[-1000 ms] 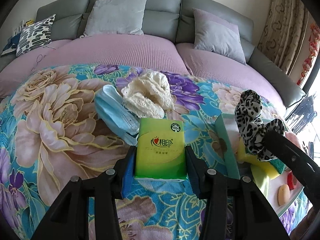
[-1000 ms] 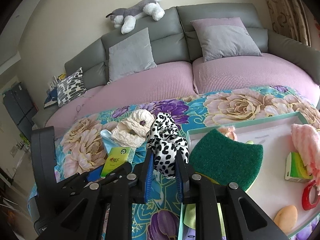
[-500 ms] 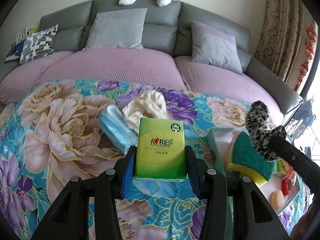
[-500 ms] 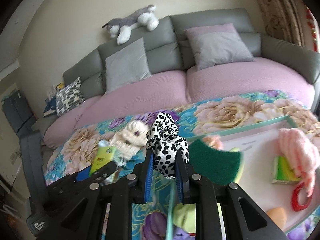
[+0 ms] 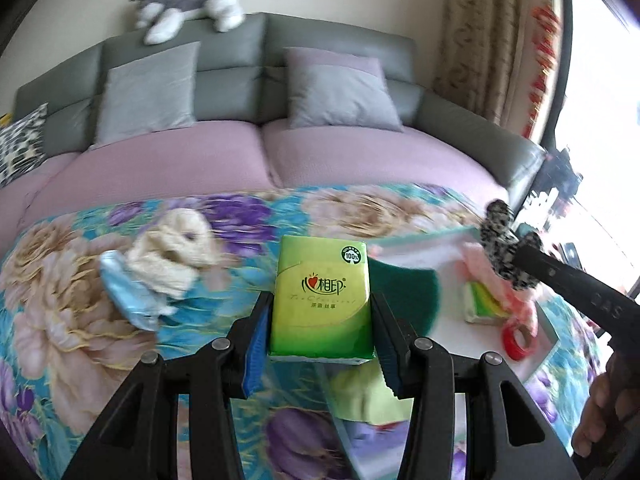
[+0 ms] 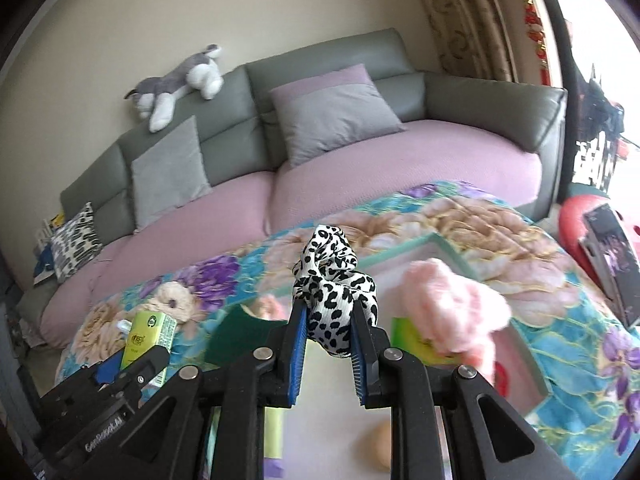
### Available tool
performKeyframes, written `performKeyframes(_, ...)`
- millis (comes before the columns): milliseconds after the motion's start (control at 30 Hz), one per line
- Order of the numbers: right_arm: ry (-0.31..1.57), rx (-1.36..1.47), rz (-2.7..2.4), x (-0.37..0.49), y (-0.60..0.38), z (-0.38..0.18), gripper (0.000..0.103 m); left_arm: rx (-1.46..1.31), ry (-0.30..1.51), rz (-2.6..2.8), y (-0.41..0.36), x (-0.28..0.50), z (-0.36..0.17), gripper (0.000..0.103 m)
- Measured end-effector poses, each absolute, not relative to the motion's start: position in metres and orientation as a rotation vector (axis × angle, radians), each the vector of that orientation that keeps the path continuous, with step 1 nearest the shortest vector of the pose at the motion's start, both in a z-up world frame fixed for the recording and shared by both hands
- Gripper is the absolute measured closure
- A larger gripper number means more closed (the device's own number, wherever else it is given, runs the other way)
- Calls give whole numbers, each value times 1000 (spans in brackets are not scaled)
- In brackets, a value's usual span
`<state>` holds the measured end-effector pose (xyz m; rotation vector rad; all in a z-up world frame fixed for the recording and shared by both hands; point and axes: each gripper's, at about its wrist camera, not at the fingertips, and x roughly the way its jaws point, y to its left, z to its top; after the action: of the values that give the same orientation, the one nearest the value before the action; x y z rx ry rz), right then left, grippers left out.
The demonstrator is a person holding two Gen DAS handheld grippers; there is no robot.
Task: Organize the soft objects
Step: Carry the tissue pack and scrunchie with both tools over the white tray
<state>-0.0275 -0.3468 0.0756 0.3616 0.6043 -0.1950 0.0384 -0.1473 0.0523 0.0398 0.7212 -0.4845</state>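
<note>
left tool (image 5: pixel 320 316): green pack (image 5: pixel 320 296) is gripped | right tool (image 6: pixel 329 344): spotted scrunchie (image 6: pixel 334 280) is gripped | both are held over tray (image 6: pixel 452 254)

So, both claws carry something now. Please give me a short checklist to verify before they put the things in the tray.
1. Left claw shut on the green tissue pack: ok.
2. Right claw shut on the leopard scrunchie: ok.
3. White tray within view of both claws: ok.
4. Bare tray floor for two more items: cannot tell, the picture is blurred.
5. Cream cloth and blue mask still outside the tray: not ok.
</note>
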Motion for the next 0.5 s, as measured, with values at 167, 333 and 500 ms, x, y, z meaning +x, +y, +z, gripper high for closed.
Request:
performKeyframes(167,622,362,-228,-36,-362,74,82,84,729,-578,-176,23,52,54)
performKeyframes(333,617,366,-233,-40,-368,76,82,131,749,-642,-199,9,47,54)
performKeyframes(500,660,368,-229,-37,-370,68,82,147,774,-695,-211,2,43,54)
